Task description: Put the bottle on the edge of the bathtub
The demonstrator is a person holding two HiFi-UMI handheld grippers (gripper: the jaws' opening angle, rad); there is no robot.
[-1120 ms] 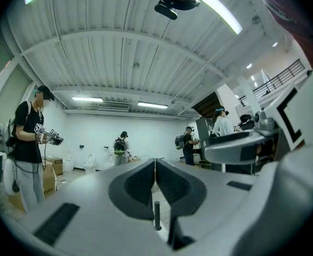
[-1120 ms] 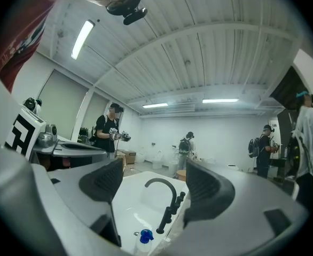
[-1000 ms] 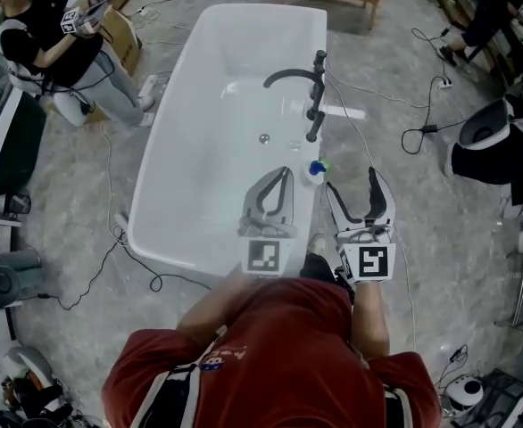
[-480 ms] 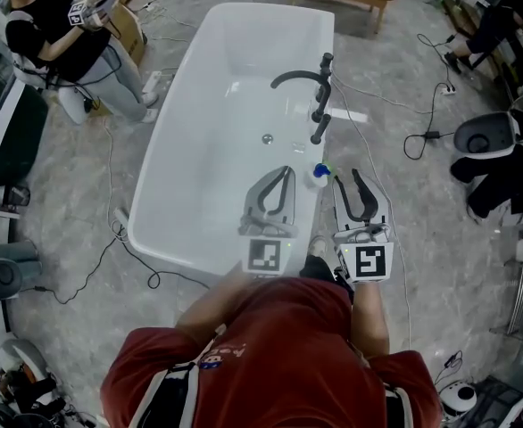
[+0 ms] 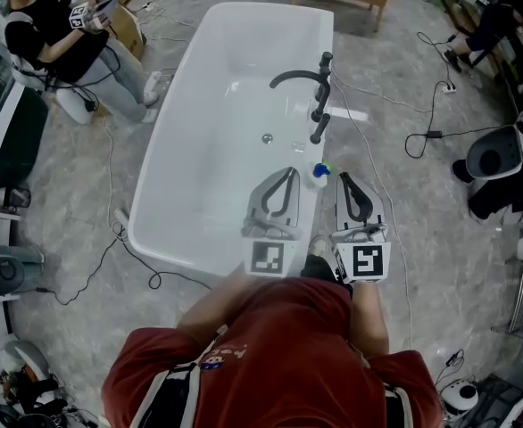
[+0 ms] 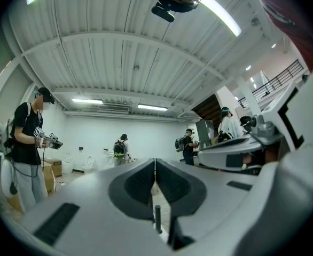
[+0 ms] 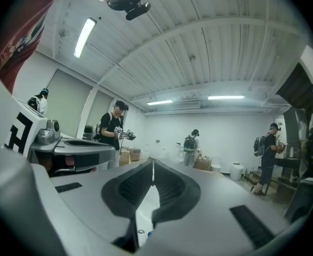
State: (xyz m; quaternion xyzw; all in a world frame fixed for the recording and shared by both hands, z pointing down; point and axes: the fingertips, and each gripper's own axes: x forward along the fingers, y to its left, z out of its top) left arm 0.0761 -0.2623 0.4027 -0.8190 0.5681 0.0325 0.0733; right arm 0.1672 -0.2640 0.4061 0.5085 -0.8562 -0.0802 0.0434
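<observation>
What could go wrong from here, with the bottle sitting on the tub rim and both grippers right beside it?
1. The bottle sits on the narrow rim of the bathtub, with the left gripper and right gripper close on either side. A sideways swing on withdrawal could knock it into the tub or onto the floor.
2. Both grippers are shut and empty, so neither could catch it if it tips.
</observation>
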